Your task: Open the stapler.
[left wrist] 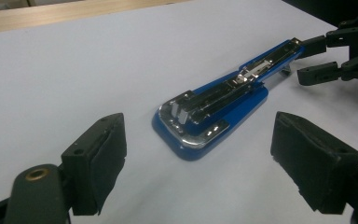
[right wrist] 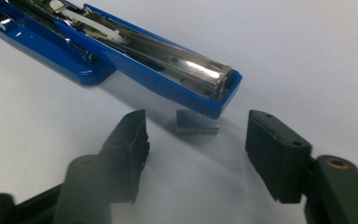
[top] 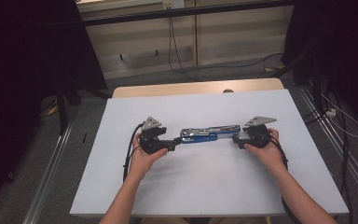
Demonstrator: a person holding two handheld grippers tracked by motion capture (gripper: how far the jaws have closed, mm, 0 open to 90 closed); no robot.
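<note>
Stapler lies opened flat mid-table, left gripper at its nine o'clock end, right gripper at three o'clock, both with jaws apart, holding nothing. Staple strip sits between the right jaws; pinching it looks like the next move, probably a reload.

In the right gripper view, the stapler runs off the top-left edge, so its base end is cut off. The staple strip lies partly under the stapler's raised end, its far side hidden. The right gripper's near arms are blurred at the bottom. In the left gripper view, the left gripper's right finger is cut by the lower edge. In the high view, the tabletop's wood is mostly hidden under white sheet.
</note>
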